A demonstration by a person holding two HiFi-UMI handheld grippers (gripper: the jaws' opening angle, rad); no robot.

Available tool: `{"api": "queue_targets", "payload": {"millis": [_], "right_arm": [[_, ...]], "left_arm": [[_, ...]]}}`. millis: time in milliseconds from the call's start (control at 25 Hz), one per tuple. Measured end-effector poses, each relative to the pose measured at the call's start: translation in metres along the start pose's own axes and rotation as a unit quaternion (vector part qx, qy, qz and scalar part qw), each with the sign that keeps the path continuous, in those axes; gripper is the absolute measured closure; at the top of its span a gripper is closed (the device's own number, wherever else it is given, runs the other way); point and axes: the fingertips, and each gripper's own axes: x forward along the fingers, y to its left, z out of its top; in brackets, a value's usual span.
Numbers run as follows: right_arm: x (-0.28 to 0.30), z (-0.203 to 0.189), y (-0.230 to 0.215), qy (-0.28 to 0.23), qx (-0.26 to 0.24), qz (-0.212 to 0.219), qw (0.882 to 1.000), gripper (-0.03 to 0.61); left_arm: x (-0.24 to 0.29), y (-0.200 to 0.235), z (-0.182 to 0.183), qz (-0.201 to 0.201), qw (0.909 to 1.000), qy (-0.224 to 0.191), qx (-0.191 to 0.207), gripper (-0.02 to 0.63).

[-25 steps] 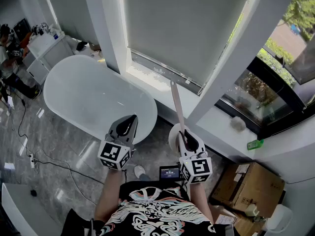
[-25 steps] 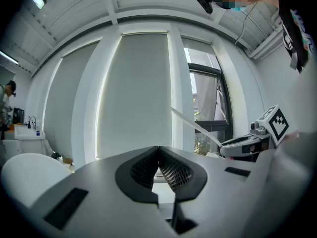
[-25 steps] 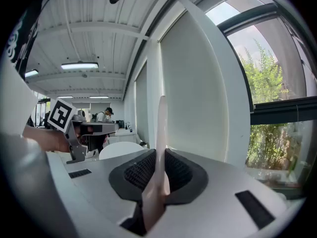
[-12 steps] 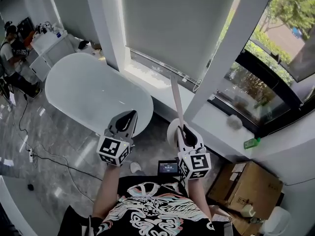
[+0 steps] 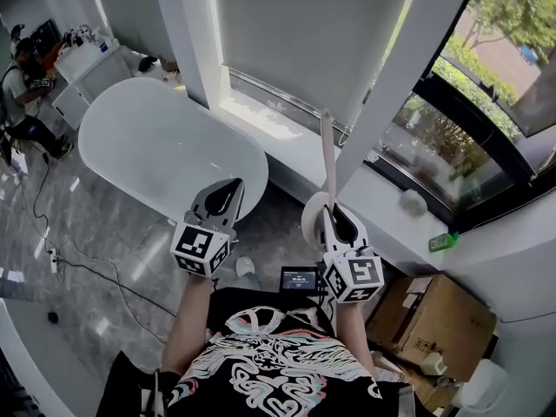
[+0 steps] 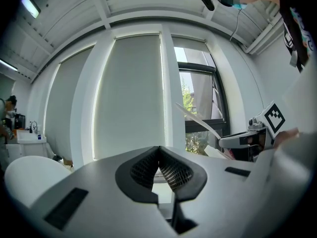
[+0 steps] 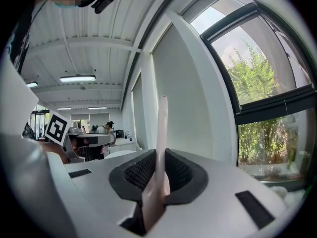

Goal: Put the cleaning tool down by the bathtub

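Observation:
A white oval bathtub stands on the grey floor at the left. The cleaning tool has a long pale handle that points up toward the window, and a round white head low beside my right gripper. My right gripper is shut on that handle, which runs up between the jaws. My left gripper hangs over the tub's near end, shut with nothing in it. The left gripper view also shows the handle off to its right.
A low window sill runs behind the tub. A cardboard box sits at the lower right, a white cabinet and a person at the far left. Cables trail over the floor.
The tool's handle has swung from leaning left to nearly upright, and my right gripper has shifted a little right. The left gripper stays shut and about where it was.

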Motion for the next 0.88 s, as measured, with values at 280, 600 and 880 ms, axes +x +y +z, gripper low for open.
{"api": "queue_targets", "payload": {"millis": [280,600,880], "right_arm": [[0.007,0.009,-0.011,-0.006,0.005,-0.002,1.0,0.502],[0.062,0.014,-0.042,0.002,-0.003,-0.024,1.0,0.502],[0.153,0.021,-0.062,0.017,-0.007,-0.035,0.999,0.502]], "left_arm": [[0.026,0.004,0.001,-0.008,0.9999,-0.006,-0.005,0.597],[0.087,0.039,-0.011,-0.021,0.9997,0.003,-0.01,0.597],[0.156,0.11,-0.011,-0.019,0.9997,0.006,-0.013,0.597]]}}
